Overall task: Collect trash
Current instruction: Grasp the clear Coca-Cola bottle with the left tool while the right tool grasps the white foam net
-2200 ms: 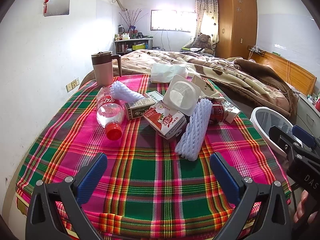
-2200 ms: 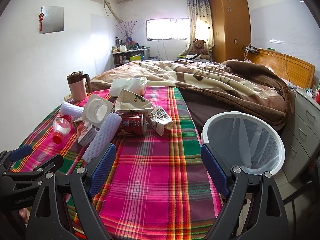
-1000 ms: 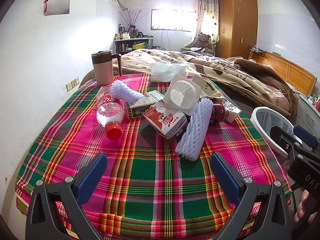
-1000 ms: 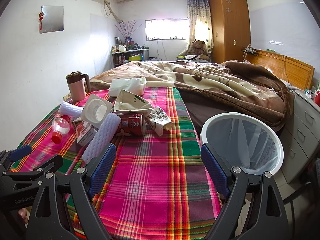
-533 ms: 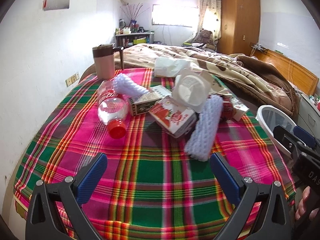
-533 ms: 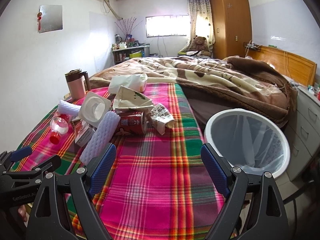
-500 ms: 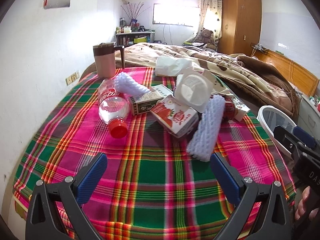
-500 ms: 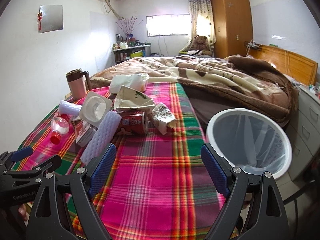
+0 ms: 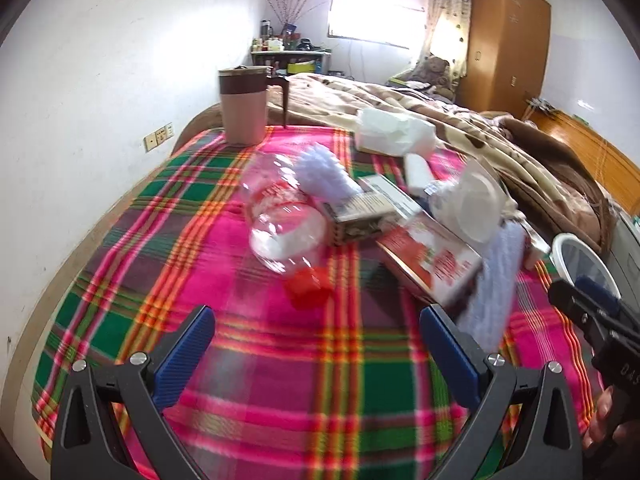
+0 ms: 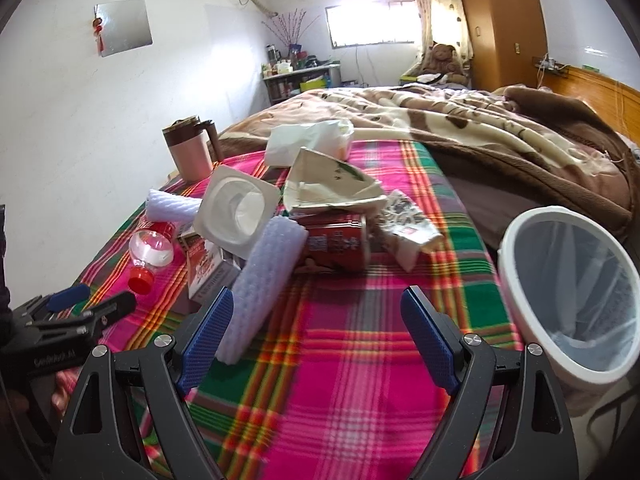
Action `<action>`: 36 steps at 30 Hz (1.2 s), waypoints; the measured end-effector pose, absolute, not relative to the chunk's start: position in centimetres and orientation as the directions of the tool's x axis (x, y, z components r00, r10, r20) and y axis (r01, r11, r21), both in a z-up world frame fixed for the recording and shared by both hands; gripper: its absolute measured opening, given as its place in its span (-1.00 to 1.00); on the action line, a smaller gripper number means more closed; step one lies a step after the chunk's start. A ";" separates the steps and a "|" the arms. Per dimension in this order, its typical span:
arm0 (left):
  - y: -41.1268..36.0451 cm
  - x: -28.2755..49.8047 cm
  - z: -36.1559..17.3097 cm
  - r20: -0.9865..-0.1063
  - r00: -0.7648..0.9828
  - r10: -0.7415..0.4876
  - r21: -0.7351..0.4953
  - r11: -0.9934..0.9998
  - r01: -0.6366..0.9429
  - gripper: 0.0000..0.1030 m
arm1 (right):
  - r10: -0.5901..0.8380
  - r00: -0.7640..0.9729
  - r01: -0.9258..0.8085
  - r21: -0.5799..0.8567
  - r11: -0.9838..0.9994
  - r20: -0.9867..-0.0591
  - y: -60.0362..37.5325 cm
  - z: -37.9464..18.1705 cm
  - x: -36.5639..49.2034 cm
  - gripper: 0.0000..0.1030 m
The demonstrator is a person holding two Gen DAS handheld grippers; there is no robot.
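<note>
Trash lies in a heap on the plaid cloth [image 9: 256,396]. A clear plastic bottle [image 9: 280,224] with a red cap [image 9: 307,293] lies nearest my left gripper [image 9: 316,356], which is open and empty just short of it. Beside it are a small carton [image 9: 360,218], a red carton [image 9: 436,264], a white plastic tub [image 10: 238,210], a white foam sleeve [image 10: 262,284], a red can [image 10: 336,246] and torn paper packaging [image 10: 332,188]. My right gripper [image 10: 316,334] is open and empty, its left finger close to the foam sleeve.
A white bin [image 10: 572,296] with a clear liner stands off the cloth's right edge. A pink and brown mug [image 9: 242,106] and a white tissue pack [image 9: 394,132] stand at the far end. A brown blanket [image 10: 480,128] covers the bed beyond.
Both grippers have moved forward toward the heap, so the trash looks larger and closer. The left view has swung toward the bottle. Both stay open and empty.
</note>
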State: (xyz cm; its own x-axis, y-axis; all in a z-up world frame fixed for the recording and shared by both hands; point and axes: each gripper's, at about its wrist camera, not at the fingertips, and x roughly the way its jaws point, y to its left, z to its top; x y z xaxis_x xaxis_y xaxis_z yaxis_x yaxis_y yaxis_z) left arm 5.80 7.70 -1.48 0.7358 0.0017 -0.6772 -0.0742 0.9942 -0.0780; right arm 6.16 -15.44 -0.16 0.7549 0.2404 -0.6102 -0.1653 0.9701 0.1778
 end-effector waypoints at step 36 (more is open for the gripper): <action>13.6 18.3 -4.2 -0.783 0.613 -0.104 -0.262 0.949 -0.174 0.65 | 0.349 0.645 -0.211 0.281 0.936 -0.680 -12.6 -1.9 10.0 -0.43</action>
